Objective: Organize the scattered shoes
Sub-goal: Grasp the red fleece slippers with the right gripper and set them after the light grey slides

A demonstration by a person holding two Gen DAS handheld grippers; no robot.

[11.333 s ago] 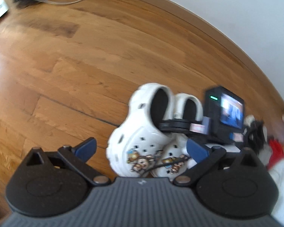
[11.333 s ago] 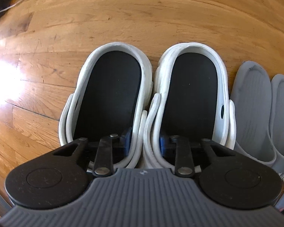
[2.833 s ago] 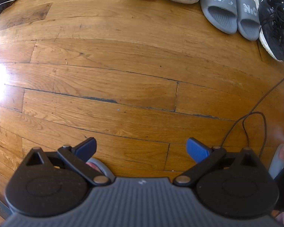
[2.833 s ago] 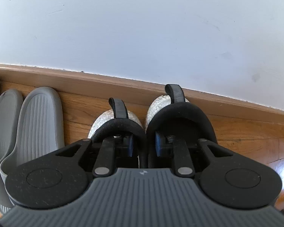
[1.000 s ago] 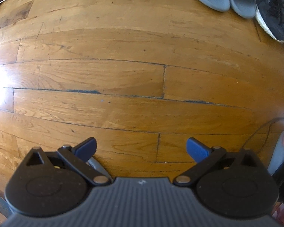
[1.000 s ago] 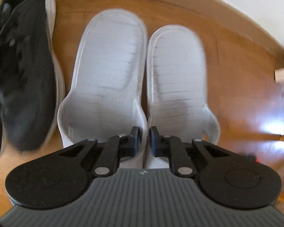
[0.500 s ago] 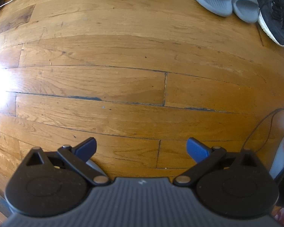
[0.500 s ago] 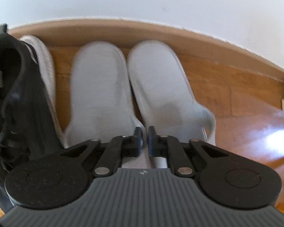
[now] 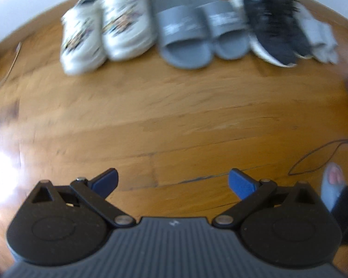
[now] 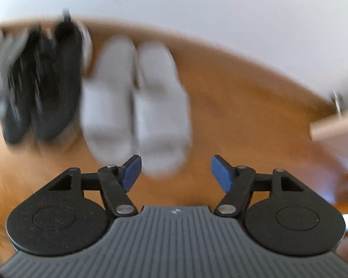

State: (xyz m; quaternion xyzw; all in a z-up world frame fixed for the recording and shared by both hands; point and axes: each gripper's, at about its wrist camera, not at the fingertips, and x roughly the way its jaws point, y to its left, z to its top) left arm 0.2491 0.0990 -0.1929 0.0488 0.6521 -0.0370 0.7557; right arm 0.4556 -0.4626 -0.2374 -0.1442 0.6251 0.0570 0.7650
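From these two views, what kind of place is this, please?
Probably a room in a home, perhaps an entryway: a warm brown wooden plank floor, a plain white wall with wooden baseboard, and pairs of shoes such as grey rubber slides lined along it.

A wooden plank floor (image 9: 174, 115) is seen, bordered by a baseboard along a white wall. Four pairs are lined up on it beside the wall: white clogs (image 9: 104, 27), grey slides (image 9: 197, 27), black sneakers (image 9: 273, 30) and pale slippers (image 10: 134, 102) (all blurred). The pairs are set side by side, each just beside the next. A thin dark cable (image 9: 313, 157) is looped on the boards, well apart from the row.
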